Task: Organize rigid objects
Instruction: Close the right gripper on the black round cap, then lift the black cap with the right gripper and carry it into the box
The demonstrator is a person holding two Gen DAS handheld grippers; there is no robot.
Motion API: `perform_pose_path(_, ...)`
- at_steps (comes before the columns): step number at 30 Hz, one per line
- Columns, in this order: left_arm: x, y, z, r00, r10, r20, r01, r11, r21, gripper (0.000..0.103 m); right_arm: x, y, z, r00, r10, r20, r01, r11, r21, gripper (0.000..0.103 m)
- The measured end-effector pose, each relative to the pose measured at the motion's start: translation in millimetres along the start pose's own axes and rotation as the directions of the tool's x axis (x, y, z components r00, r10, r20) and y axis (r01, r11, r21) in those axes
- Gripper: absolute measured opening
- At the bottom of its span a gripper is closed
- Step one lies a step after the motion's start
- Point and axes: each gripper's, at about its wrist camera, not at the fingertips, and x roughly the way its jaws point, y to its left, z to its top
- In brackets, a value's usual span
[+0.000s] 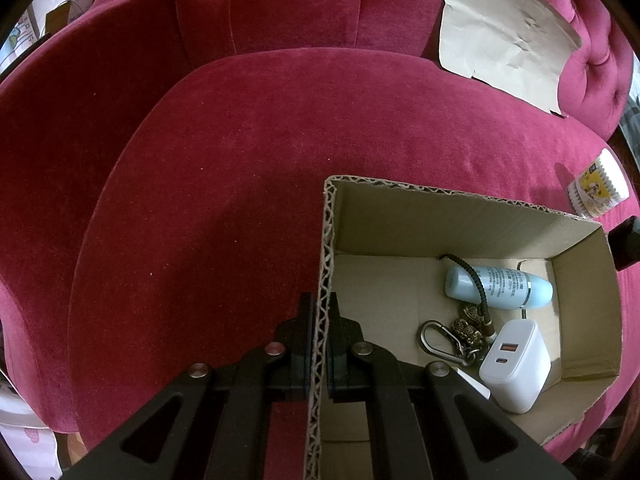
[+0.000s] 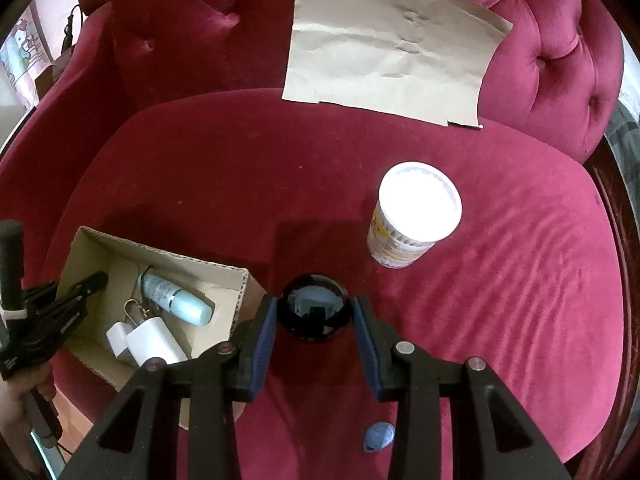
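The left gripper (image 1: 318, 344) is clamped on the box (image 1: 326, 264) wall, one finger inside, one outside. The right gripper (image 2: 314, 318) is spread wide around a black ball (image 2: 312, 308) on the seat (image 2: 500, 280), just beside the box's right wall. In the box lie a bottle (image 1: 500, 287), charger (image 1: 516, 364) and keyring (image 1: 444, 340). A tub (image 2: 414, 216) stands farther back on the seat.

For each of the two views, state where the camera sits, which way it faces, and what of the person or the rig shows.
Left wrist: on the left gripper, facing the sofa back; jaws shut on the cardboard box wall.
Right wrist: on the right gripper, looking down at the seat; open jaws flank a black ball; left gripper and hand visible.
Shared: box, blue bottle, white charger, cotton swab tub.
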Motion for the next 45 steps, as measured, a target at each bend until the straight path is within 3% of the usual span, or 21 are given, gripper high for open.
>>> perform_pose_path(23, 0, 0, 0, 1.000, -0.002, 0.003, 0.002, 1.000, 0.004, 0.004, -44, 53, 16, 0.994, 0.074, 0.080, -0.068, 0.995, -0.070, 0.041)
perform_pose_path(45, -1, 2, -1, 1.000, -0.011, 0.005, 0.011, 1.000, -0.001, 0.004, -21, 123, 15, 0.984, 0.171, 0.045, -0.164, 0.978, -0.131, 0.041)
